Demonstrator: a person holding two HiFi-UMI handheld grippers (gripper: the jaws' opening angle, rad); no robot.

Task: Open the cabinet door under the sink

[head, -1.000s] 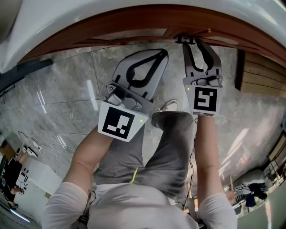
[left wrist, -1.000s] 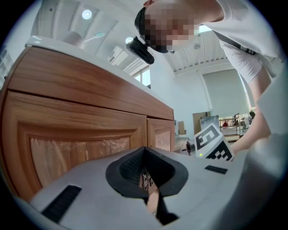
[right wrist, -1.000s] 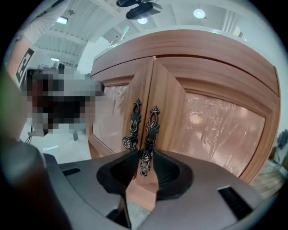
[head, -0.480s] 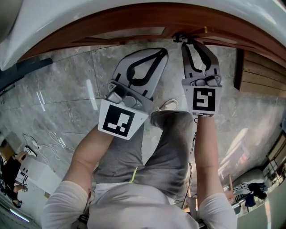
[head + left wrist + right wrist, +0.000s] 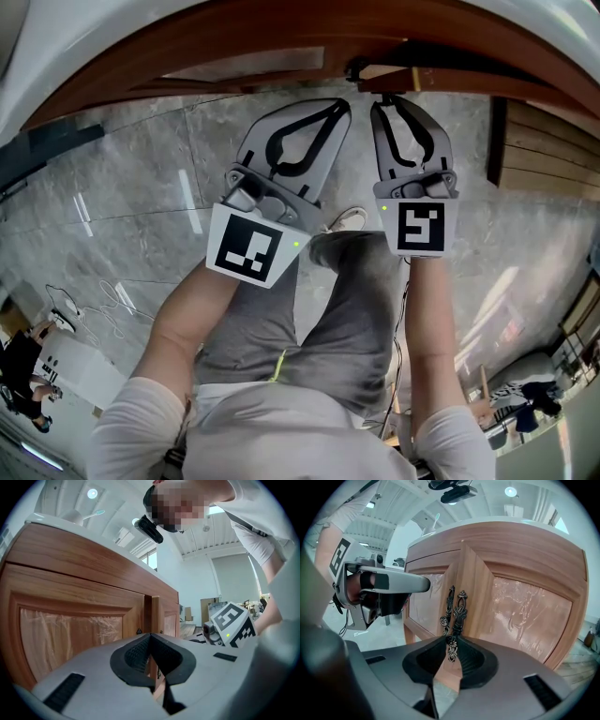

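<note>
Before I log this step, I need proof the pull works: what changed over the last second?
The right gripper, shut on the ornate dark metal handle, pulled back, and the brown wooden cabinet door swung ajar, showing a dark gap. The left gripper stayed shut, empty, where it was.

Grey marble floor, white cables

The lower part of the cabinet door is hidden behind the right tongs.
</note>
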